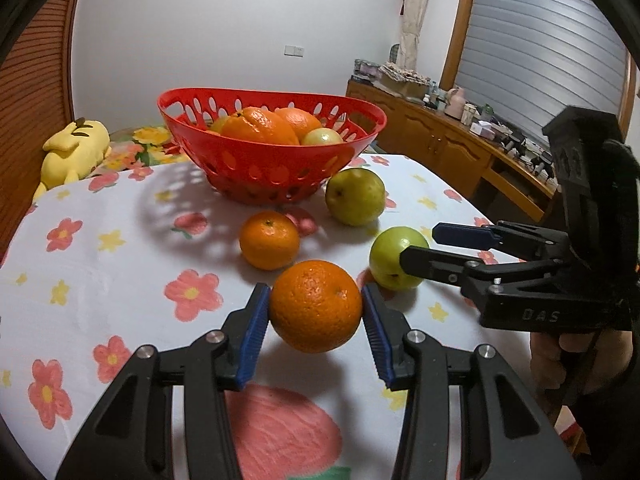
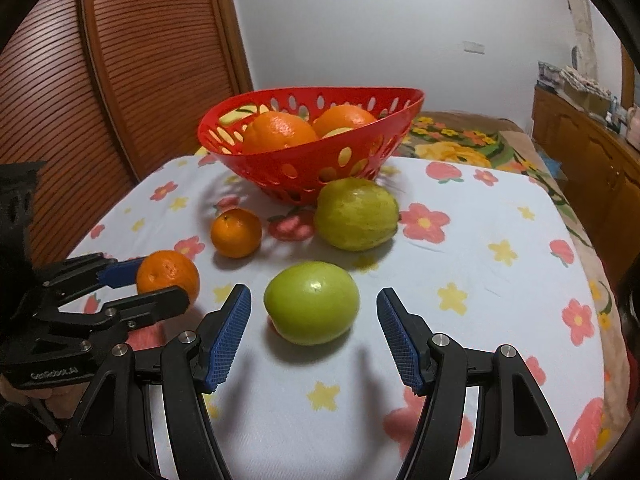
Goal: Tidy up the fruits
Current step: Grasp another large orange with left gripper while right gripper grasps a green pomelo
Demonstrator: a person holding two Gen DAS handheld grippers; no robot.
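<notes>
Here the orange (image 1: 315,306) sits clamped within the left hand-held gripper (image 1: 316,334).

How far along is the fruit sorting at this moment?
Done: two oranges and a green fruit already lie in the red basket. In hand: the left hand-held gripper is shut on an orange; the right hand-held gripper stands open around a green apple. Left: a small orange and a yellow-green fruit on the tablecloth.
</notes>
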